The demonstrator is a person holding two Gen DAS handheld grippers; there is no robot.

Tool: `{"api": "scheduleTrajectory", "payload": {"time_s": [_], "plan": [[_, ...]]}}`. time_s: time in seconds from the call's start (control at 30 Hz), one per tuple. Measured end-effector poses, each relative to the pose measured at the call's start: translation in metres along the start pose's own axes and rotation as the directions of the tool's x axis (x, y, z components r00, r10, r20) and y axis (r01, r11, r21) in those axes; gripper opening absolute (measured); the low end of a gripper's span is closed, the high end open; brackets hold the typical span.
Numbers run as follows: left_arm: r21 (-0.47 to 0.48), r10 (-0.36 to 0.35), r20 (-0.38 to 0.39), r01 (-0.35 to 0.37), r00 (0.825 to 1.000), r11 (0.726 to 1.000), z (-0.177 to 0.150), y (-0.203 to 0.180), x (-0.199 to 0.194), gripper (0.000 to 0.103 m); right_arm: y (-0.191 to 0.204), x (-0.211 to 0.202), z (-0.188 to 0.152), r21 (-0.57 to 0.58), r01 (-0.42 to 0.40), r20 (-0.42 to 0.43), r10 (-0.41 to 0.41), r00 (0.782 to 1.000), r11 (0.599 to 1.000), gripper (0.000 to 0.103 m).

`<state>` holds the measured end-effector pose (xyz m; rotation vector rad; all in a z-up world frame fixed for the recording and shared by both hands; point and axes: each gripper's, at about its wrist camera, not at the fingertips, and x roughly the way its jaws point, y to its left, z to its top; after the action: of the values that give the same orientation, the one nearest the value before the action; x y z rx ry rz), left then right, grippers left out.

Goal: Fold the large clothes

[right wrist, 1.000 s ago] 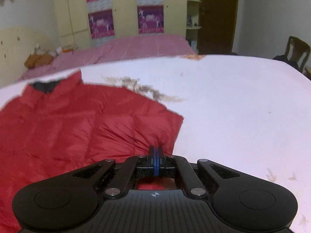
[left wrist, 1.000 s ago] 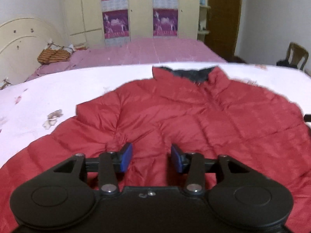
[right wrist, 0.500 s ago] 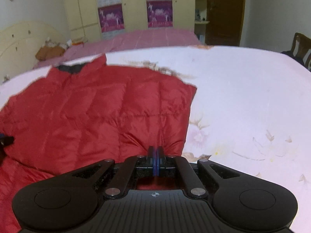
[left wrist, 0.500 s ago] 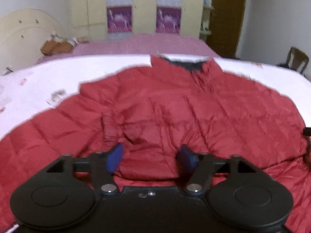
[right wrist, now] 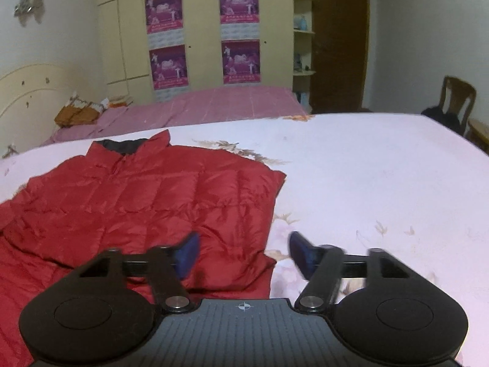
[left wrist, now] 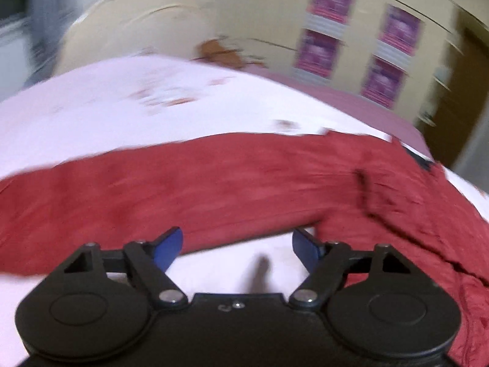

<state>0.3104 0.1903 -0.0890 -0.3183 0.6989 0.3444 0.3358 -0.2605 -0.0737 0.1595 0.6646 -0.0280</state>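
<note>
A large red puffer jacket (right wrist: 146,202) lies spread on a white floral bedsheet (right wrist: 382,183), its dark-lined collar (right wrist: 125,145) at the far end. The jacket's right side is folded in, with a straight edge. My right gripper (right wrist: 243,255) is open and empty over the jacket's near right corner. In the blurred left wrist view the jacket (left wrist: 214,183) shows with one sleeve stretched to the left. My left gripper (left wrist: 237,249) is open and empty just before that sleeve's near edge, over bare sheet.
A second bed with a pink cover (right wrist: 214,104) stands behind, with an orange-brown bundle (right wrist: 76,114) by its cream headboard. A wardrobe with purple posters (right wrist: 201,36) lines the back wall. A wooden chair (right wrist: 455,101) and a brown door (right wrist: 339,39) are at the right.
My right gripper has opened and let go of the jacket after folding its right side in. My left gripper has swung left and opened wider, now facing the left sleeve.
</note>
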Motion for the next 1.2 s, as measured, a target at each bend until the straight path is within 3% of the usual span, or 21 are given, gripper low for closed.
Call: {"api": "scheduleTrajectory", "payload": {"time_s": [0.1,0.2,0.3,0.43,0.53,0.6,0.67,0.73,0.8,0.83,0.9,0.97,1.1,1.2], "plan": [[-0.163,0.038,-0.004,-0.038,0.999,0.986,-0.012,0.046,-0.022,0.073,0.004,-0.001,-0.002,-0.003,-0.016,-0.011,0.016,1.0,1.0,0.056],[-0.348,0.057,-0.002,-0.055,0.998,0.936,-0.023,0.088,-0.04,0.073,0.013,0.0,-0.001,-0.031,-0.038,-0.016,0.037,0.999,0.999,0.056],[-0.531,0.032,0.034,-0.009,0.999,0.848,-0.035,0.124,-0.049,0.065,0.021,0.002,0.001,-0.041,-0.062,-0.019,0.062,0.998,0.997,0.056],[-0.678,0.05,0.11,0.038,0.993,0.734,-0.04,0.152,-0.05,0.064,0.031,0.001,0.004,-0.057,-0.074,-0.011,0.073,0.997,0.996,0.056],[-0.786,0.047,0.184,0.118,0.982,0.607,-0.044,0.172,-0.043,0.064,0.032,0.0,0.006,-0.049,-0.069,-0.007,0.069,0.998,0.996,0.056],[-0.829,0.048,0.208,0.15,0.977,0.538,-0.043,0.183,-0.039,0.061,0.031,0.0,0.007,-0.047,-0.058,-0.008,0.057,0.998,0.997,0.056],[-0.85,0.059,0.202,0.145,0.978,0.507,-0.04,0.191,-0.035,0.049,0.028,0.0,0.007,-0.035,-0.05,-0.01,0.049,0.999,0.998,0.056],[-0.85,0.096,0.162,0.089,0.982,0.52,-0.034,0.2,-0.028,0.013,0.025,0.0,0.008,-0.021,-0.038,-0.011,0.038,0.999,0.999,0.056],[-0.84,0.105,0.161,0.08,0.981,0.537,-0.03,0.202,-0.022,0.01,0.022,0.0,0.008,-0.004,-0.032,-0.013,0.032,0.999,0.999,0.056],[-0.82,0.113,0.154,0.063,0.982,0.569,-0.023,0.2,-0.022,0.01,0.02,0.0,0.008,0.007,-0.029,-0.017,0.029,0.999,1.0,0.056],[-0.735,0.131,0.174,0.04,0.976,0.677,-0.004,0.179,-0.025,0.009,0.018,0.001,0.01,0.033,-0.022,-0.015,0.022,1.0,0.999,0.056],[-0.645,0.112,0.216,0.056,0.97,0.762,0.014,0.151,-0.029,0.009,0.017,0.002,0.01,0.051,-0.014,-0.01,0.015,1.0,0.999,0.056],[-0.401,-0.035,0.257,0.14,0.966,0.905,0.041,0.07,-0.023,0.009,0.019,0.005,0.011,0.086,-0.013,-0.007,0.013,1.0,0.996,0.056],[-0.206,-0.164,0.227,0.212,0.96,0.955,0.052,0.003,-0.011,0.009,0.02,0.006,0.009,0.101,-0.015,-0.012,0.016,1.0,0.995,0.056]]}}
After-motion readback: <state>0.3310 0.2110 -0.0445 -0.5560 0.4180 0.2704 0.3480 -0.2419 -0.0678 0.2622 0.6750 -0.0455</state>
